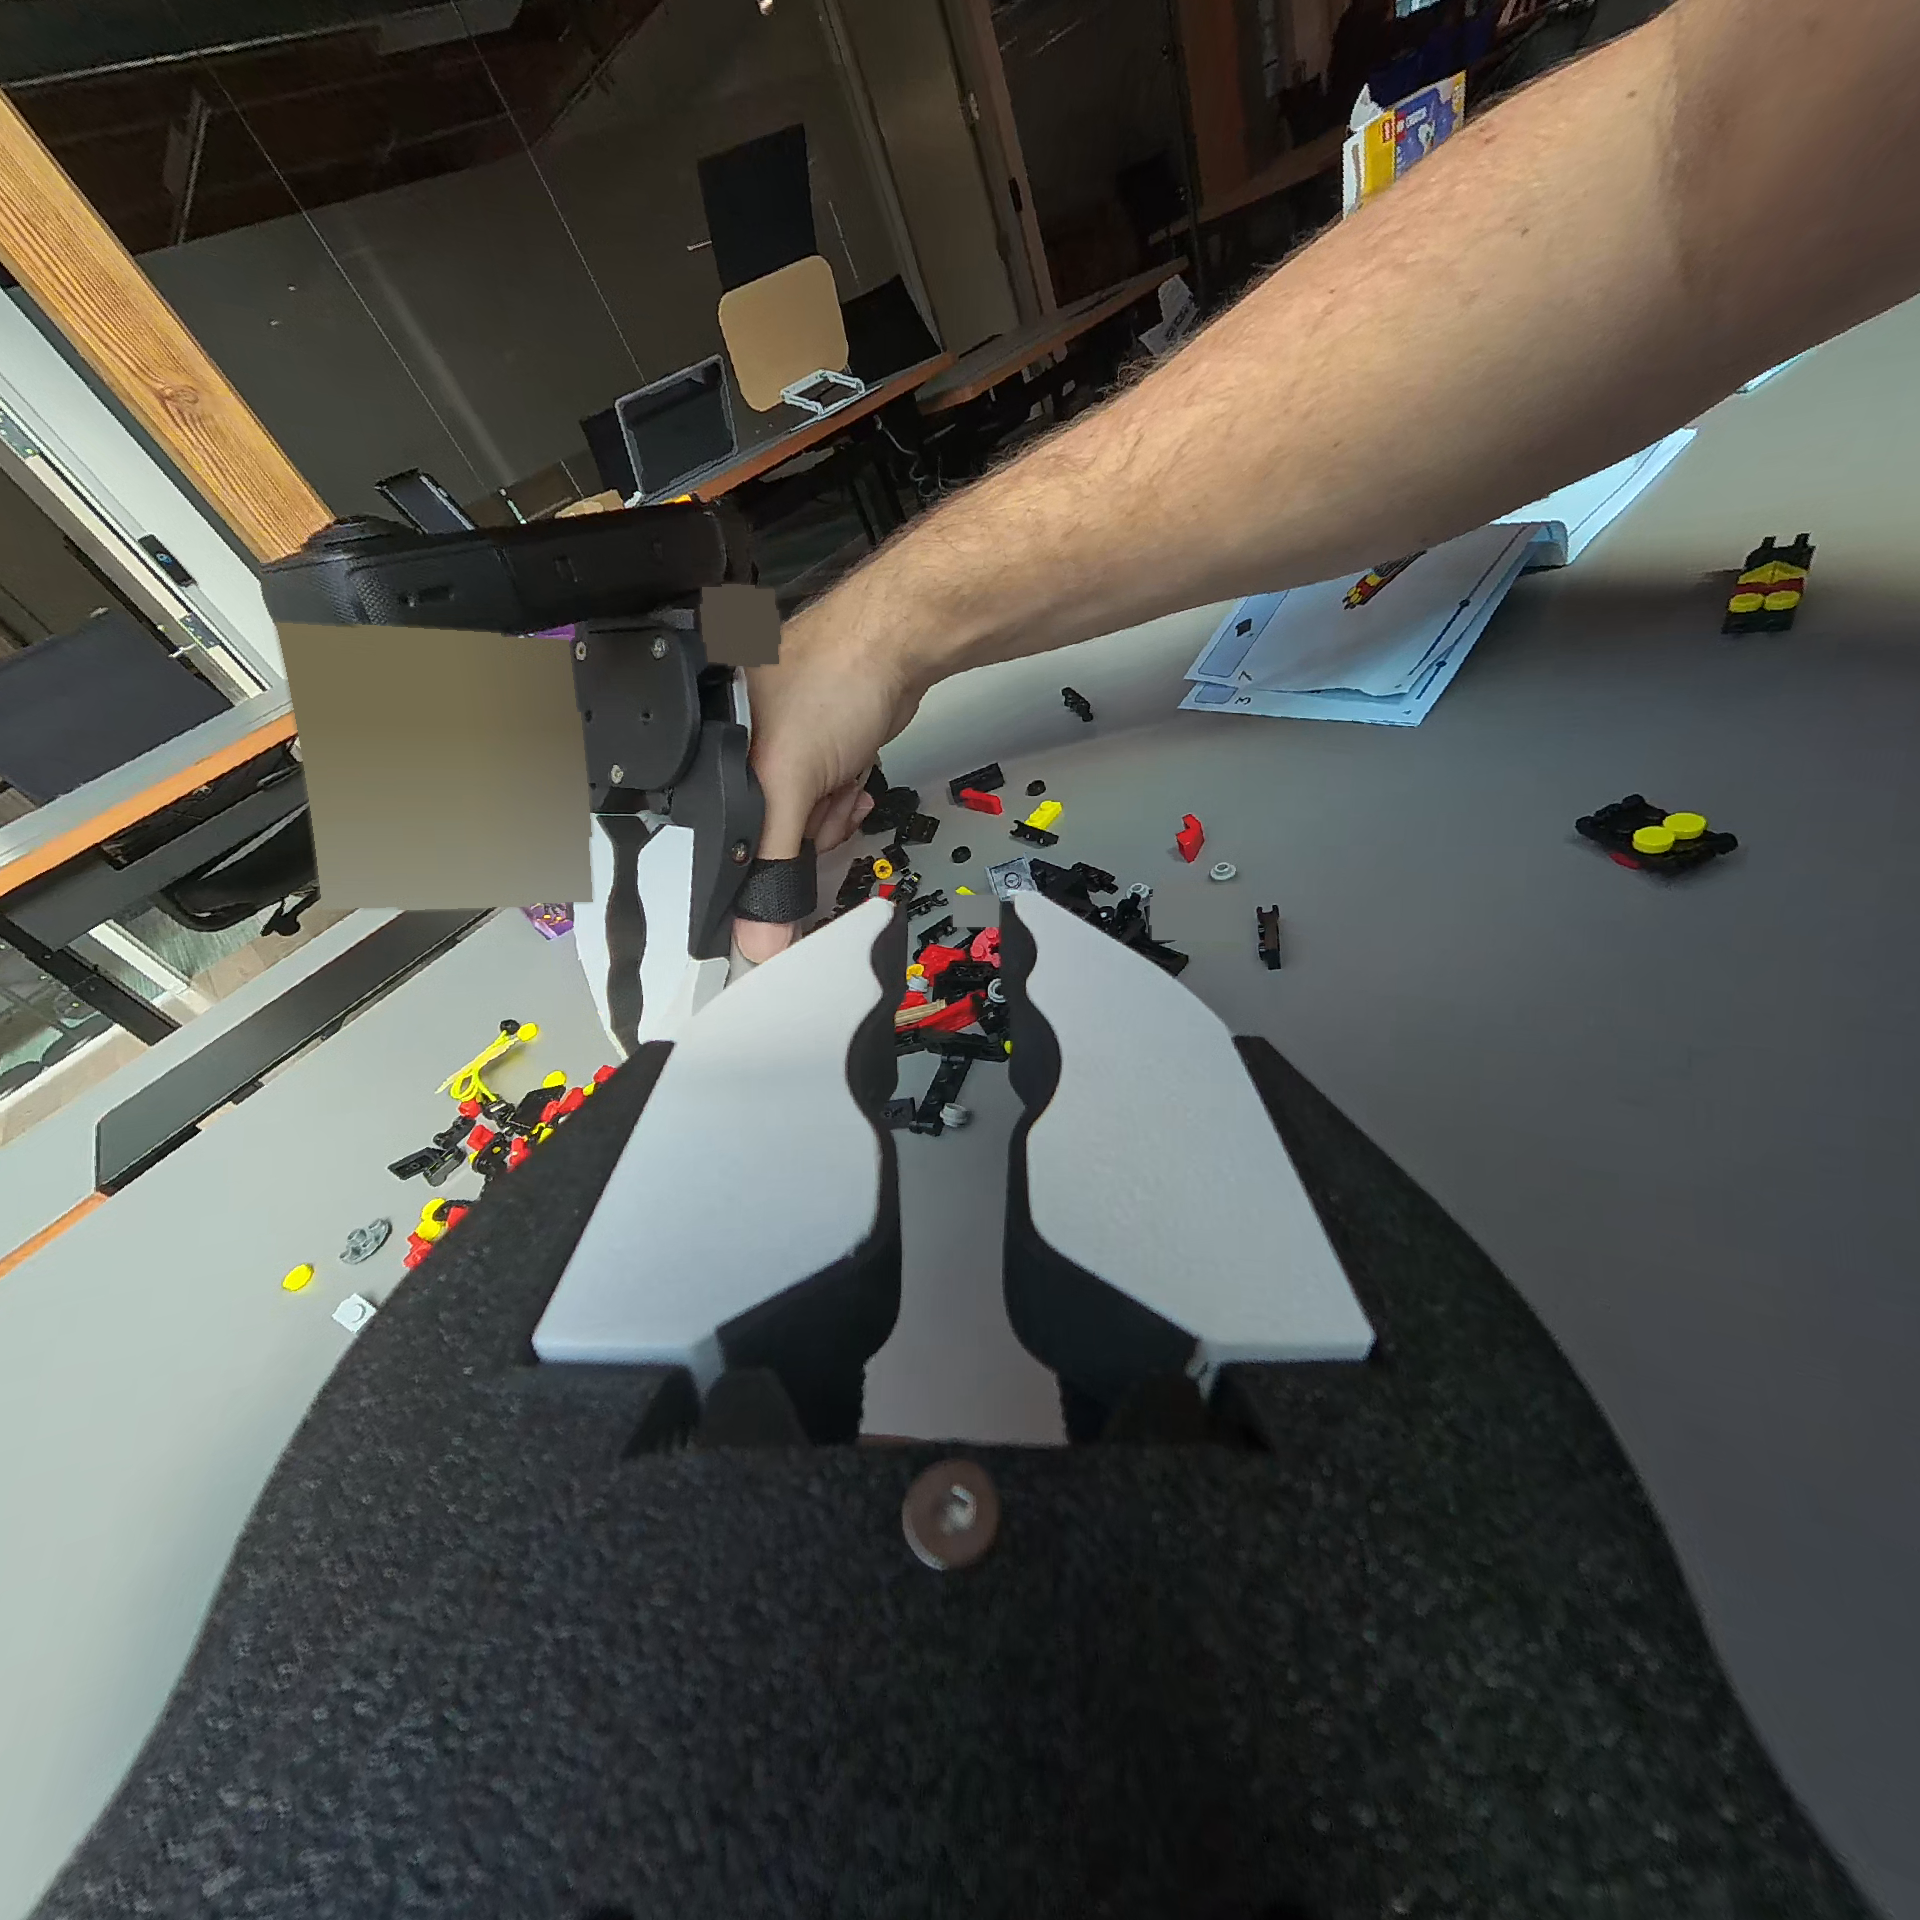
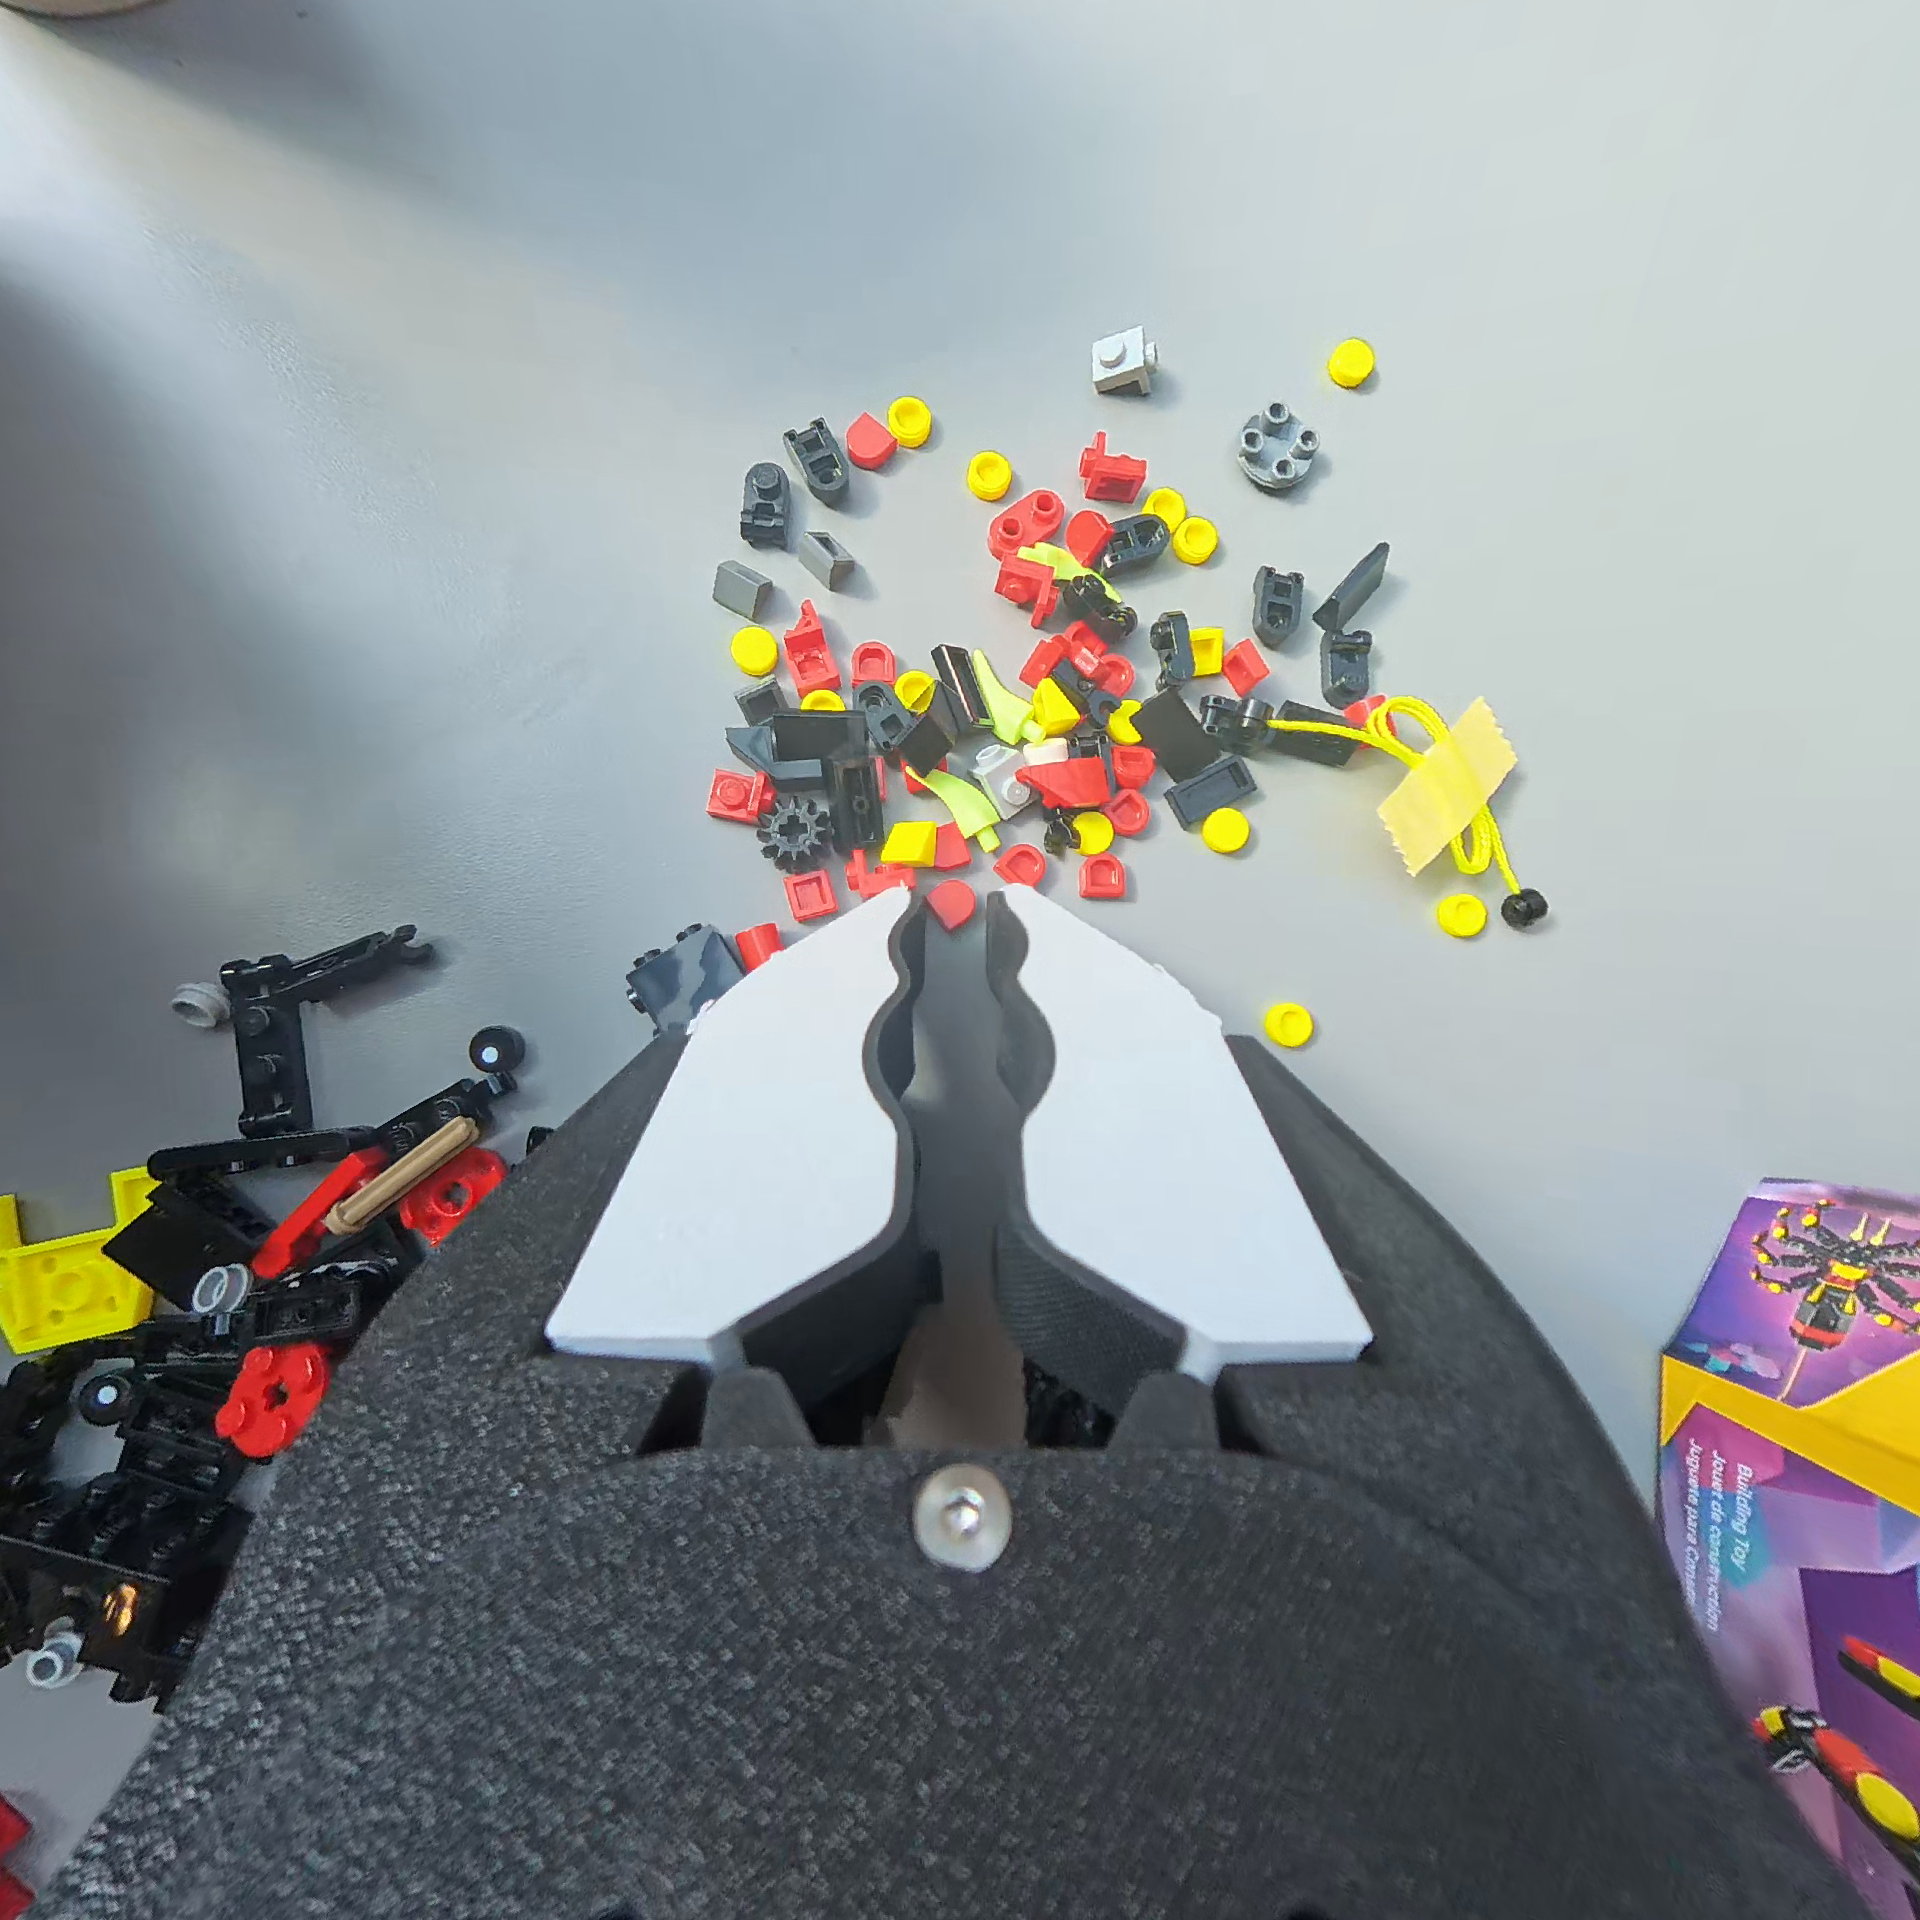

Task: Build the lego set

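My right gripper (image 2: 951,906) points down at the table, its tips closed on a small red tile (image 2: 951,900) at the near edge of a scatter of small red, yellow and black pieces (image 2: 1039,707). The gripper also shows in the left wrist view (image 1: 665,966), held by a hand (image 1: 821,758). My left gripper (image 1: 951,914) is open and empty, above a pile of black and red pieces (image 1: 951,1013). Two part-built black, red and yellow assemblies (image 1: 1657,836) (image 1: 1766,587) stand on the table to the right.
The instruction booklet (image 1: 1351,634) lies open at the back right. The purple set box (image 2: 1808,1507) lies at the right. A pile of larger black, red and yellow parts (image 2: 187,1299) lies at the left. A yellow string with tape (image 2: 1444,779) lies by the scatter.
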### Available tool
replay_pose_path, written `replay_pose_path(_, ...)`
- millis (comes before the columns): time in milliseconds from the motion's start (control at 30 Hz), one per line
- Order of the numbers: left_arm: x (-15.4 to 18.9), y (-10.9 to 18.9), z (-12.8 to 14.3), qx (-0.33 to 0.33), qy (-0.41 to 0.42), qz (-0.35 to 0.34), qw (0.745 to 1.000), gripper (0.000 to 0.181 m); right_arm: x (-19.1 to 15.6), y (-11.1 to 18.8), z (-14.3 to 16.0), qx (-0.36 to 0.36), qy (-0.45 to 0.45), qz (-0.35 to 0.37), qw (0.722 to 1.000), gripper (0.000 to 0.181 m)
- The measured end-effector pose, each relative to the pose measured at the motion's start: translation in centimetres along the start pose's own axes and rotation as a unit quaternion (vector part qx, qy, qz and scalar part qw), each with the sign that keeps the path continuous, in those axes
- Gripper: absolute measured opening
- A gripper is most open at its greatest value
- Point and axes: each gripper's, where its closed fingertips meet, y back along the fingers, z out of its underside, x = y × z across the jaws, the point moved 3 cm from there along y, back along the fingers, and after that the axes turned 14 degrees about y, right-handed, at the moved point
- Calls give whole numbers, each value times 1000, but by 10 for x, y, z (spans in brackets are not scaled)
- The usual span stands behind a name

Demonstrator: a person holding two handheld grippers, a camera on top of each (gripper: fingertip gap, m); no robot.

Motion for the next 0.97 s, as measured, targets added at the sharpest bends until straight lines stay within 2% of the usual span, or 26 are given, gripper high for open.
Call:
replay_pose_path(33, 0, 0, 0, -1, 0, 0, 1000, 16, 0, 0, -1, 0, 2, 0, 1000, 11)
replay_pose_path(300, -1, 1, 0, 0, 1, -2, 1000, 16, -2, 2, 1, -5, 10, 2, 1000, 7)
replay_pose_path(433, -1, 1, 1, -3, 0, -1, 1000, 16, -21, 28, -1, 15, 12, 11, 1000, 7)
replay_pose_path(533, 0, 0, 1, -6, -1, 3, 1000, 16, -63, 70, 0, 11, 1, 27, 1000, 7)
replay_pose_path(700, 7, -1, 0, -8, -14, 16, 1000, 16, -183, 132, 19, -36, -71, 50, 996, 7)
replay_pose_path(800, 16, -6, 3, -26, -16, 45, 999, 17, -240, 146, 42, -83, -133, 73, 985, 7)
replay_pose_path(967, 49, -22, 19, -110, -9, 125, 986, 17, -285, 146, 54, -116, -218, 117, 962, 7)
